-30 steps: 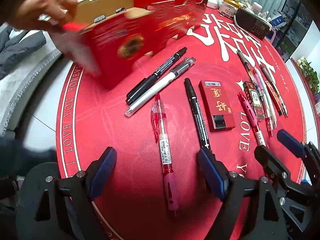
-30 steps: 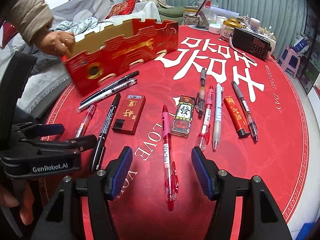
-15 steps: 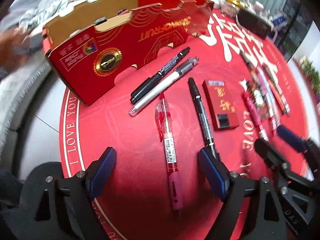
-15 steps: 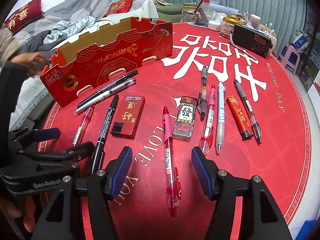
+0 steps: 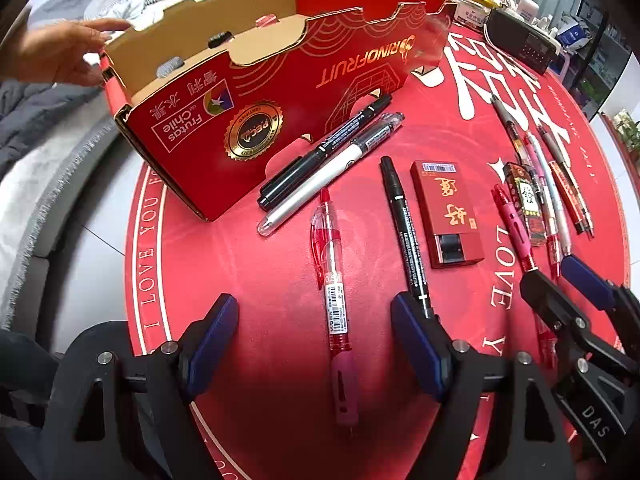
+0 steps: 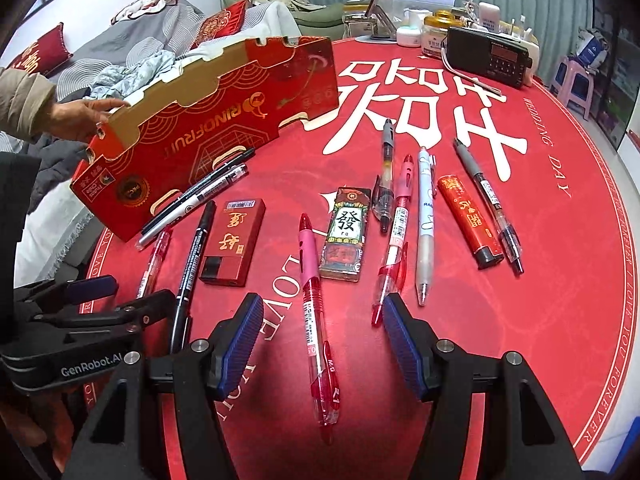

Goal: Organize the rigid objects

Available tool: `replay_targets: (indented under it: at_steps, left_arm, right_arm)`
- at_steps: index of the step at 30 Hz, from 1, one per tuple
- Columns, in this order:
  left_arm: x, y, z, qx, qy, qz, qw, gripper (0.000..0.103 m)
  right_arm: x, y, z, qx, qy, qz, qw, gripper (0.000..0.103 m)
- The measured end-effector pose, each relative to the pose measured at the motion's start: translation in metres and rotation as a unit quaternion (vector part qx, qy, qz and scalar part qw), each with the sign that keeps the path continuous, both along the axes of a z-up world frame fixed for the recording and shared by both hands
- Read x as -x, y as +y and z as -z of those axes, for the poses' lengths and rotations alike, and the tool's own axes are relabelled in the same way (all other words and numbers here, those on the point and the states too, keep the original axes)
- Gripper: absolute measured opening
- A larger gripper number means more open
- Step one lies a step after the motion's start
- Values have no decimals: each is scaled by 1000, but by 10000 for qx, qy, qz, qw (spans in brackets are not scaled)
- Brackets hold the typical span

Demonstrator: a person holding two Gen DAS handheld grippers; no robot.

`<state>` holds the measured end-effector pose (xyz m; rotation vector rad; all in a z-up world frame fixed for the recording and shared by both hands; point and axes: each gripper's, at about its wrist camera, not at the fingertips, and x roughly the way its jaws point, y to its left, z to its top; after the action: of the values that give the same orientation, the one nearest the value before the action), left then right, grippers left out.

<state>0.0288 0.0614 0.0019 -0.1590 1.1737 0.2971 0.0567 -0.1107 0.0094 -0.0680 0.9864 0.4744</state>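
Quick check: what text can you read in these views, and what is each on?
"RINOFRUIT", "Frutas de Chile": cardboard box
"I LOVE YOU FOREVER", "WEDDING DAY": tablecloth
"GenRobot.AI": left gripper
"發", "Fa": mahjong-print lighter
Pen barcode labels and the radio: too small to read.

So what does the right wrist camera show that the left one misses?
Only the right wrist view: the whole row of pens, the red lighter and the radio shown plainly, and a beige sleeve. Only the left wrist view: inside the box, down its cardboard wall. Both: the box, a hand at its far end, the flat red case and both open grippers.
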Motion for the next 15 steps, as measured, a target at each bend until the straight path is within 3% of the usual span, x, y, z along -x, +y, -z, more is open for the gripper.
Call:
replay_targets:
  at_steps: [9, 12, 15]
  left_arm:
    - [8, 4, 2, 103, -203, -23, 9997, 83]
    - [12, 5, 1, 135, -229, 47, 9996, 83]
    - [18, 7, -1, 117, -267, 100, 9995, 83]
  right_arm:
    - [2, 10, 6, 191, 85, -134, 9997, 64]
    - [4, 12, 5, 242, 123, -164, 9995, 56]
    - [6, 17, 4, 330, 104, -249, 9991, 55]
